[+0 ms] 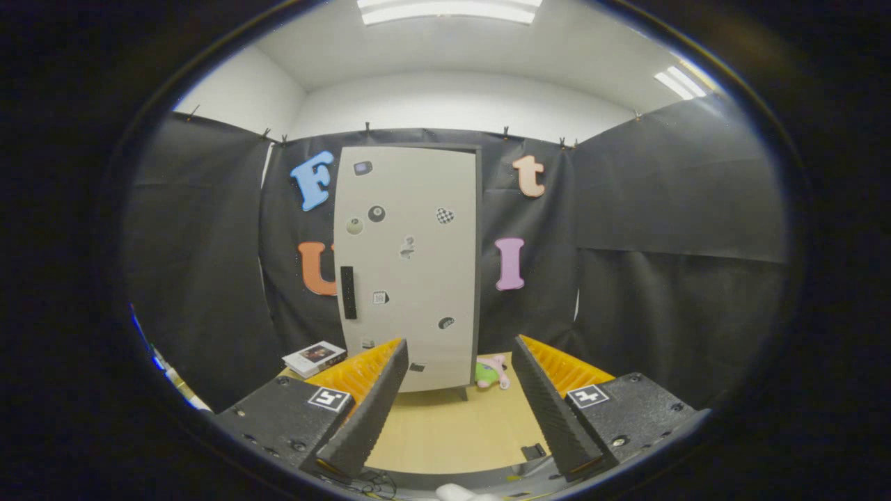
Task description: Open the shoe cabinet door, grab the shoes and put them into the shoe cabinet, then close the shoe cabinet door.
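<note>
The shoe cabinet point(407, 268) stands upright at the back of the booth, right against the black cloth wall point(661, 243), and its pale door point(411, 209) is shut flat across the front. There's a dark vertical handle point(348, 292) on the cabinet's left edge, about halfway up, and a scatter of small stickers point(376, 213) all over the door face.

The gripper point(459, 403) sits well back from the cabinet, pointed straight at it, with its two fingers spread wide apart — nothing between them but bare wooden floor point(445, 431). It isn't holding anything. Each finger block carries a small square marker point(329, 399) on top.

Just to the right of the cabinet's foot, on the floor, lies a small pink and green thing point(493, 372) — could be a child's shoe or a soft toy, I honestly can't tell at this size. It's touching or nearly touching the cabinet's bottom right corner.

Off to the left of the cabinet, lower down, there's a flat white box point(314, 358) with a dark picture on its lid, lying on the floor near the wall. Above the cabinet, ceiling lights point(445, 10) are on.
</note>
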Demonstrator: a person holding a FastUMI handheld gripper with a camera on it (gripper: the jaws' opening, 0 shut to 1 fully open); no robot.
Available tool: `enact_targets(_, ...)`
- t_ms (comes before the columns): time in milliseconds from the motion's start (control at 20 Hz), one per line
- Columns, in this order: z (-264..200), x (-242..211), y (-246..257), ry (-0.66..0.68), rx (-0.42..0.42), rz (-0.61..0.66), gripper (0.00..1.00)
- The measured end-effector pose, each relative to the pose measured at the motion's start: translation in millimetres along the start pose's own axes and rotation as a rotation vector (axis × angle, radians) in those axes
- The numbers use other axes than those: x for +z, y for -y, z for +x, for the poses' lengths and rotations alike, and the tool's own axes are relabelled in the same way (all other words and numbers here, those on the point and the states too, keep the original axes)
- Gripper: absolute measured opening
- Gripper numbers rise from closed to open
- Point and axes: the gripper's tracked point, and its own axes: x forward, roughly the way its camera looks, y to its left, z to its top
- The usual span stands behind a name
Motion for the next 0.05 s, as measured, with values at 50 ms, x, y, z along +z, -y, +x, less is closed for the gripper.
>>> enact_targets(50, 0.0, -0.4, -1.4, -0.002, 0.002, -0.003, 0.98)
